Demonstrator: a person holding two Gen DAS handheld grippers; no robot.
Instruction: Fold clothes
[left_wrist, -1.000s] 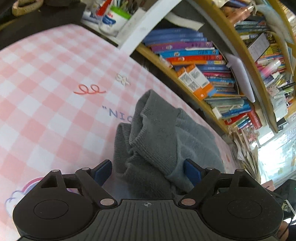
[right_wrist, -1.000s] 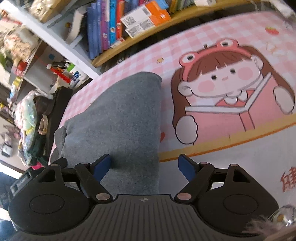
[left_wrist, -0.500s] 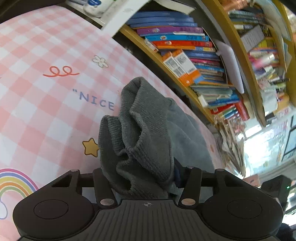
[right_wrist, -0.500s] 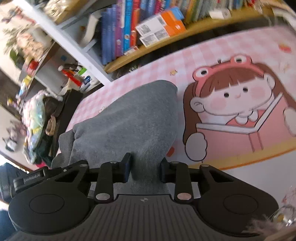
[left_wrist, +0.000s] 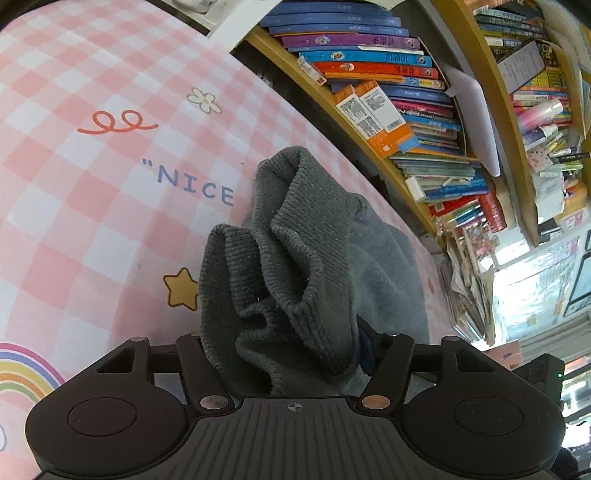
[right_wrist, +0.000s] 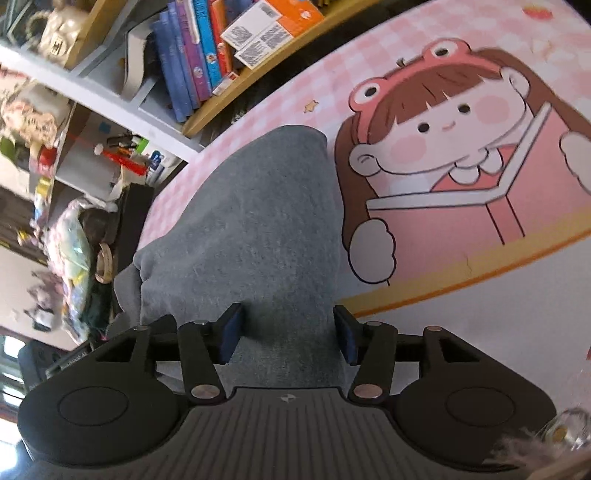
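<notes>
A grey knitted garment (left_wrist: 295, 258) lies on the pink checked table cover (left_wrist: 92, 177). My left gripper (left_wrist: 284, 354) is shut on its bunched ribbed edge, which bulges up between the fingers and hides the pads. In the right wrist view the same grey garment (right_wrist: 251, 221) stretches away flat over the cover. My right gripper (right_wrist: 288, 336) is shut on its near edge, with the blue pads (right_wrist: 231, 332) pressed against a fold of cloth between them.
A wooden bookshelf (left_wrist: 406, 92) packed with books runs along the far edge of the table. The cover shows a cartoon girl print (right_wrist: 461, 147) to the right of the garment. Shelves with clutter (right_wrist: 55, 129) stand at the left.
Both grippers were open around the garment a second ago. Both have closed on the cloth and lifted its edges slightly.
</notes>
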